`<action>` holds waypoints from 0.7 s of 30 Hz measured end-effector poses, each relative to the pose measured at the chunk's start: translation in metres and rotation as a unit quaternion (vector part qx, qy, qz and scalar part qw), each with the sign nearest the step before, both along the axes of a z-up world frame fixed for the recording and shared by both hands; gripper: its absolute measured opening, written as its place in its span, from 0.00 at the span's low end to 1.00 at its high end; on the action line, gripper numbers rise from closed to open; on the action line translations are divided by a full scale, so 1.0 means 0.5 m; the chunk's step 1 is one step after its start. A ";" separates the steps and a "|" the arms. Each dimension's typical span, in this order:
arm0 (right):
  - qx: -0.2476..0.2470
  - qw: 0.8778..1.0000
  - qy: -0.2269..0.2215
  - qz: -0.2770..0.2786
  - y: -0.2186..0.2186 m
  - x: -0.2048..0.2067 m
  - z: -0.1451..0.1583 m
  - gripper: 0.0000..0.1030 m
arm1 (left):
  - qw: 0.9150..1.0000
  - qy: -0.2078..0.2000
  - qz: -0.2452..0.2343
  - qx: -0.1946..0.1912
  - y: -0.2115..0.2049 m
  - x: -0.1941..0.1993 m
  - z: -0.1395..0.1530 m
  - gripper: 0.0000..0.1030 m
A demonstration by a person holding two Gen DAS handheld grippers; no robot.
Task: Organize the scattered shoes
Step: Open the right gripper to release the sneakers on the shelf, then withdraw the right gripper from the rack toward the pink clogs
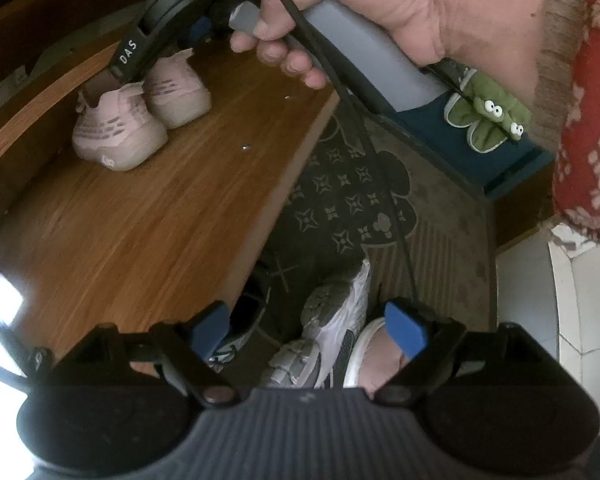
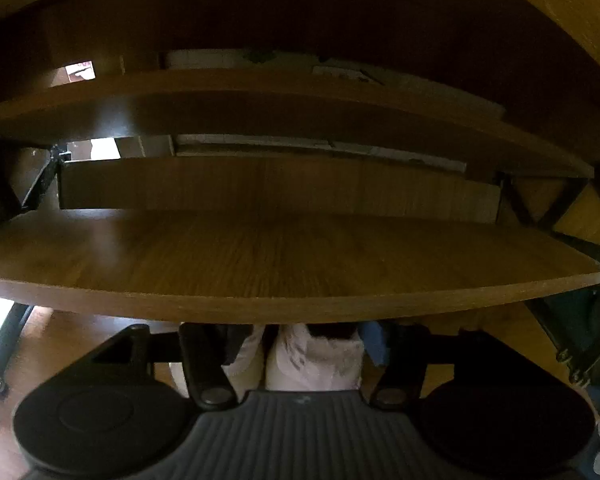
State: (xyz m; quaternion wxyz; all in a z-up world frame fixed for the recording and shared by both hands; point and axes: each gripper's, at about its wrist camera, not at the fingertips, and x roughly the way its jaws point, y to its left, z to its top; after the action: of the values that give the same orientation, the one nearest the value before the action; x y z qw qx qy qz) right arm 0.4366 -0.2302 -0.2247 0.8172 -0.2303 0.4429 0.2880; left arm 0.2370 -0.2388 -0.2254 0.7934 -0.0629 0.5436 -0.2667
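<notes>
The pink pair is being set down. The pink shoes (image 1: pixel 140 120) stand side by side on the wooden shelf (image 1: pixel 148 216), toward its back edge. The right hand-held gripper (image 1: pixel 134 76) sits at their heels, jaws parted around one heel (image 2: pixel 316 356); whether the pads touch it I cannot tell. The left hand-held gripper (image 1: pixel 306 328) hangs open over the patterned mat (image 1: pixel 360 200), just off the shelf's front edge, with a grey-and-white sneaker (image 1: pixel 324 336) between its wide jaws, not gripped. Green frog slippers (image 1: pixel 488 116) lie at the mat's far edge. Next, probably, the right draws clear and the left closes on the sneaker's collar.
</notes>
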 end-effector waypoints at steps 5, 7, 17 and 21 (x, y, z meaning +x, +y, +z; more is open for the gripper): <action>-0.013 1.000 0.002 -0.002 -0.004 -0.014 0.022 0.57 | 1.000 0.003 0.008 0.012 0.002 -0.013 0.002 0.83; -0.024 1.000 0.008 -0.003 -0.005 -0.025 0.031 0.58 | 1.000 -0.001 0.012 0.019 0.008 -0.022 0.007 0.83; -0.021 0.999 0.048 -0.007 -0.028 -0.153 0.067 0.58 | 0.997 -0.017 0.041 0.058 0.061 -0.097 0.046 0.86; -0.021 0.998 0.054 0.005 -0.014 -0.210 0.088 0.58 | 0.995 -0.030 0.054 0.074 0.088 -0.131 0.063 0.93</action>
State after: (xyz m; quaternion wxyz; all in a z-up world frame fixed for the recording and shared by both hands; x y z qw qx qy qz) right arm 0.3314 -0.2370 -0.1807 0.7858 -0.2334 0.4912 0.2946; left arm 0.1713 -0.1948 -0.1938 0.8250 -0.0248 0.5336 -0.1842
